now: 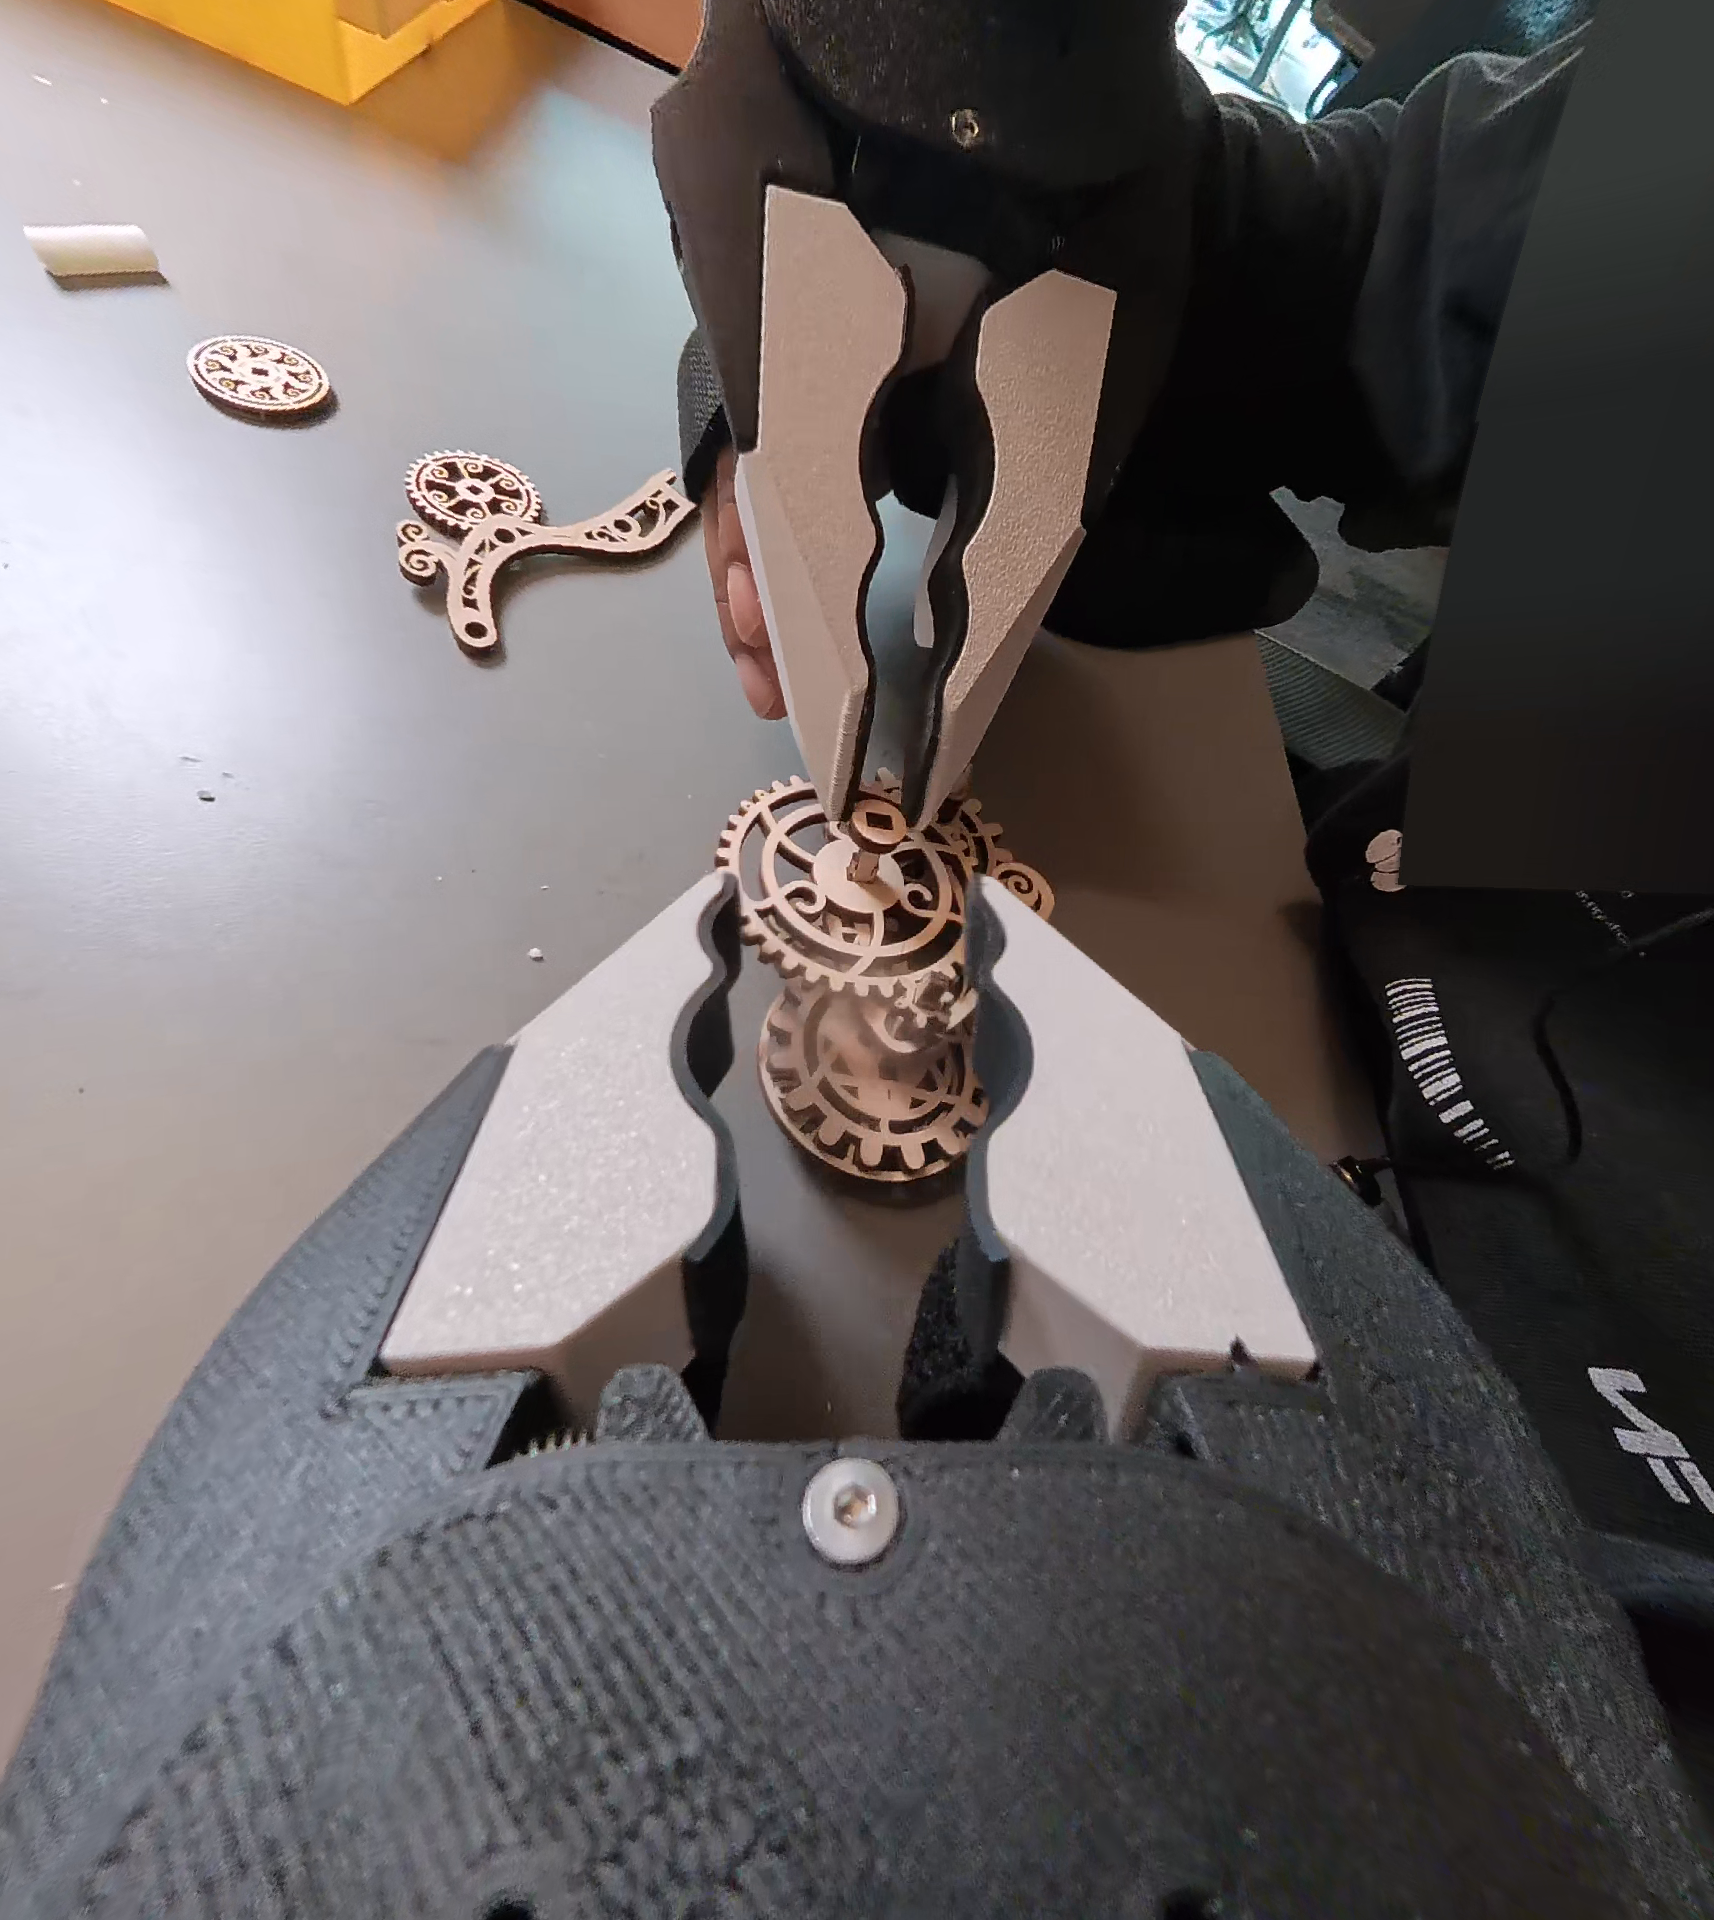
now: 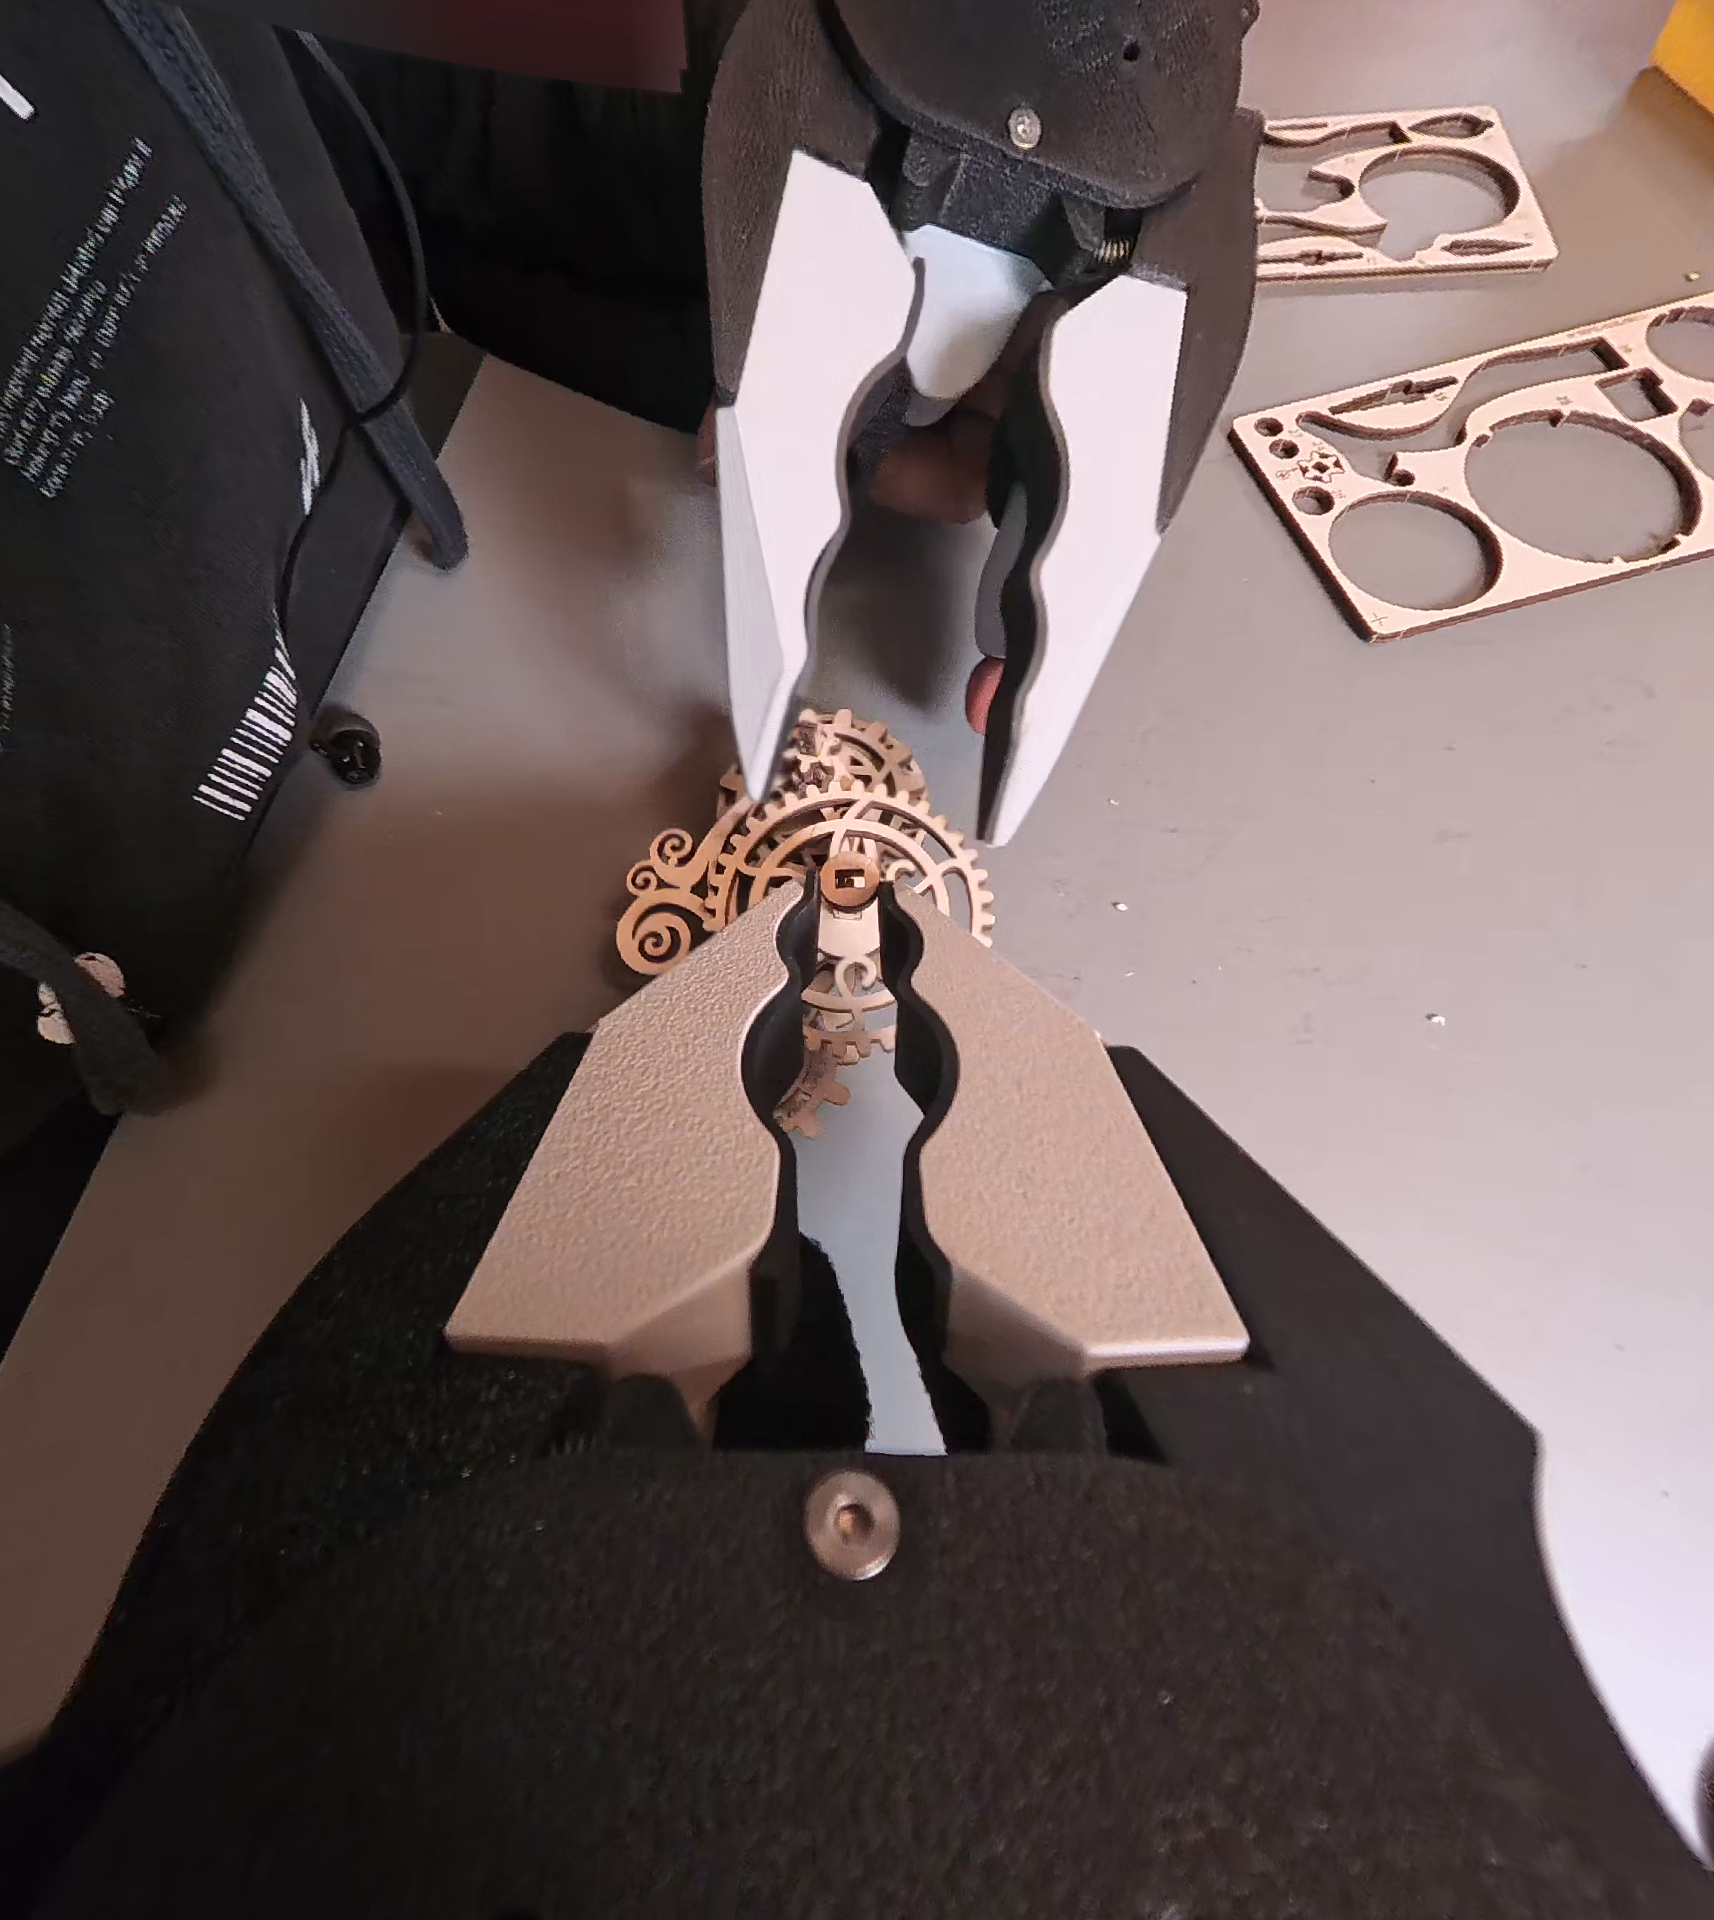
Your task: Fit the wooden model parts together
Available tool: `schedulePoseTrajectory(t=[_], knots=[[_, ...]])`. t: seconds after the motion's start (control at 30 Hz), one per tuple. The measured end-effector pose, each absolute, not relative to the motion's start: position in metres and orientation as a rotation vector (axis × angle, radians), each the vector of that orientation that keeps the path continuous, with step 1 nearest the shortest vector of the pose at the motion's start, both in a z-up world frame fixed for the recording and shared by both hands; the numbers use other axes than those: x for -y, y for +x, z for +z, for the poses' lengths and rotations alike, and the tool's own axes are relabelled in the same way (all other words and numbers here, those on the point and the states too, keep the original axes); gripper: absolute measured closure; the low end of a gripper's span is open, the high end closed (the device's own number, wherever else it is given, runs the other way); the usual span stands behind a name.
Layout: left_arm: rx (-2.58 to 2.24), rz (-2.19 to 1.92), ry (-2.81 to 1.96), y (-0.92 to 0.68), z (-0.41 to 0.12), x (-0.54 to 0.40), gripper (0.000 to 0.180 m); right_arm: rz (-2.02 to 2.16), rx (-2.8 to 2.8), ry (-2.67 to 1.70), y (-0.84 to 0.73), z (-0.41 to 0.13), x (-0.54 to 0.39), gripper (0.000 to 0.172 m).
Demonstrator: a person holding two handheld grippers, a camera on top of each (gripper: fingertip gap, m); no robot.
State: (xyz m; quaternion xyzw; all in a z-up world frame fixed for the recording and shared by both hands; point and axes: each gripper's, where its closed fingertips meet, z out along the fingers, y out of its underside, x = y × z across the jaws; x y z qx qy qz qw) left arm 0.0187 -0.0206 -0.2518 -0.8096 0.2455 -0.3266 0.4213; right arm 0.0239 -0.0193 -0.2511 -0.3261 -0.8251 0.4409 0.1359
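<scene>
Gears already stacked and meshed make up most of the wooden model (image 1: 858, 987), which stands on the grey table (image 1: 209, 831) as the landmark here. Its big top gear (image 1: 837, 883) sits on a central axle, with smaller gears and a scrolled bracket below and behind it. Right above that axle, the right gripper (image 2: 845, 883) is clamped on a small round washer (image 2: 845, 881) with a square hole, its two pads pressing the washer's edges and holding it at the axle's tip. Whether the washer has slid fully down I cannot tell; it looks only just started. The left gripper (image 1: 853, 914) straddles the model with its jaws apart, and a gap shows beside at least the left finger (image 1: 624, 1039), so it steadies nothing firmly.

Judging by what lies loose, the job seems well past halfway but not finished: left of the model, well apart from it, a patterned disc (image 1: 258, 376) and a gear-and-arm piece (image 1: 520, 530) wait unfitted. On the far side of the model from the person, two punched-out sheets (image 2: 1559, 457) look nearly empty.
</scene>
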Motion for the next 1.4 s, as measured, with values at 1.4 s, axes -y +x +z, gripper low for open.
schedulePoseTrajectory(t=[1.4], knots=[[-0.907, -0.499, -2.054, 0.030, -0.281, 0.027, 0.120, 1.092, 2.547, -1.003, 0.030, -0.263, 0.021, 0.163]])
